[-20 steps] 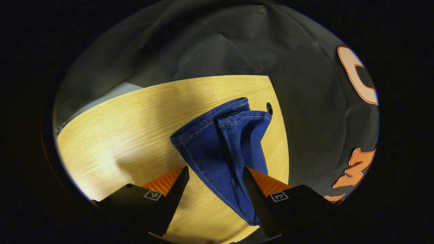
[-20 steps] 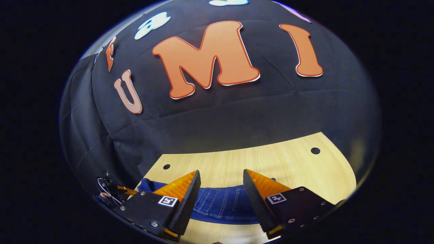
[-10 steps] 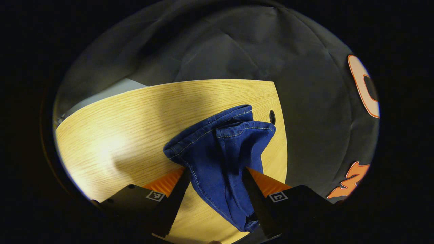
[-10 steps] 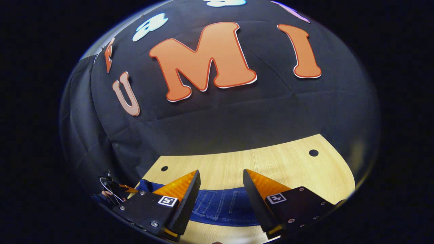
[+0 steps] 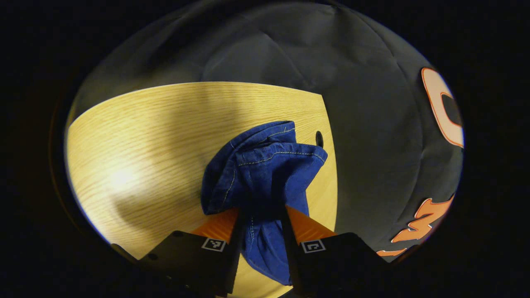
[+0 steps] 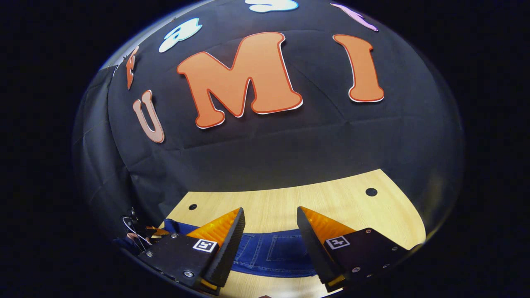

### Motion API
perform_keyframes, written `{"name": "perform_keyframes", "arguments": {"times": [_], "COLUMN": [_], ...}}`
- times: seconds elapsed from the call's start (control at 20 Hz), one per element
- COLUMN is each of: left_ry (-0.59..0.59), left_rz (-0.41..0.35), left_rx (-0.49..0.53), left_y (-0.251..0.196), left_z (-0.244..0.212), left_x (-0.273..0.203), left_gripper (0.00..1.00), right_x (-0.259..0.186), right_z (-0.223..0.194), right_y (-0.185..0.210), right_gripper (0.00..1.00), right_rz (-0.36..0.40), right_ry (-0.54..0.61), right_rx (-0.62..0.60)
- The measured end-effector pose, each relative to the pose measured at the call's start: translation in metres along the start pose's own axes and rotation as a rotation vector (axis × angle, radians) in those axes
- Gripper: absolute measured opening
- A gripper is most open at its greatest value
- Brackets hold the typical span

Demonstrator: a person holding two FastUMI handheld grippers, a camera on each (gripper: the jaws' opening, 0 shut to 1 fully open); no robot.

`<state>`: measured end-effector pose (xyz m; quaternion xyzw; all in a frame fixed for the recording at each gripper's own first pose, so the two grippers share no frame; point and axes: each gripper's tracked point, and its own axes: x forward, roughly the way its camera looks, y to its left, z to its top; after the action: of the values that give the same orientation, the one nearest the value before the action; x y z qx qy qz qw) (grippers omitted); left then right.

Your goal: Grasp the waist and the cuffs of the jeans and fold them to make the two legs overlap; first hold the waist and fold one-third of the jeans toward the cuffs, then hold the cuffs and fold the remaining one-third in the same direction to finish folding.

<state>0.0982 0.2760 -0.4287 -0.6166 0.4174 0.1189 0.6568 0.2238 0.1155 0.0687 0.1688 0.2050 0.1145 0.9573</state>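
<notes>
Both left claw (image 5: 261,215) fingers now pinch jeans (image 5: 265,165).

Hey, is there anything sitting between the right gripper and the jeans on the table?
Nothing visible. The right gripper is open, and the jeans lie on the table directly between and below its fingers, with bare wood around.

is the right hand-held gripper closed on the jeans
No, the right hand-held gripper is open, fingers wide apart above the jeans.
</notes>
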Motion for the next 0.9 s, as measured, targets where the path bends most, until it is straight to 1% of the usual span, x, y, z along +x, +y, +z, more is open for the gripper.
{"name": "perform_keyframes", "arguments": {"times": [0.05,0.1,0.15,0.2,0.3,0.45,0.55,0.6,0.65,0.75,0.9], "left_ry": [-0.011,-0.01,-0.03,-0.052,-0.083,-0.153,-0.178,-0.194,-0.196,-0.21,-0.209], "left_rz": [0.004,-0.007,-0.016,0.003,0.005,-0.046,-0.05,-0.06,-0.079,-0.122,-0.16], "left_rx": [-0.045,-0.051,-0.03,0.015,0.146,0.282,0.371,0.405,0.437,0.507,0.653], "left_y": [0.003,0.003,0.0,0.002,-0.01,-0.043,-0.061,-0.071,-0.085,-0.114,-0.156], "left_z": [-0.002,-0.002,-0.001,-0.003,-0.004,-0.002,-0.007,-0.011,-0.017,-0.036,-0.076], "left_x": [0.003,0.0,0.001,-0.003,-0.011,-0.037,-0.05,-0.057,-0.067,-0.084,-0.102], "left_gripper": [0.32,0.13,0.13,0.13,0.03,0.03,0.03,0.01,0.03,0.03,0.03], "right_x": [0.001,0.001,0.001,0.0,-0.003,-0.008,-0.013,-0.016,-0.018,-0.021,-0.026], "right_z": [-0.001,-0.001,0.001,0.004,0.012,0.024,0.029,0.029,0.031,0.032,0.037], "right_y": [-0.003,-0.006,-0.006,-0.008,-0.014,-0.03,-0.036,-0.037,-0.04,-0.044,-0.052], "right_gripper": [0.8,0.81,0.81,0.81,0.8,0.81,0.8,0.8,0.8,0.8,0.81], "right_rz": [-0.009,-0.011,-0.008,-0.014,-0.027,-0.071,-0.077,-0.076,-0.077,-0.074,-0.072], "right_ry": [0.007,0.008,0.004,-0.004,-0.023,-0.063,-0.076,-0.078,-0.082,-0.084,-0.103], "right_rx": [0.002,0.009,0.017,0.02,0.023,0.01,0.007,0.003,-0.002,-0.011,-0.024]}}
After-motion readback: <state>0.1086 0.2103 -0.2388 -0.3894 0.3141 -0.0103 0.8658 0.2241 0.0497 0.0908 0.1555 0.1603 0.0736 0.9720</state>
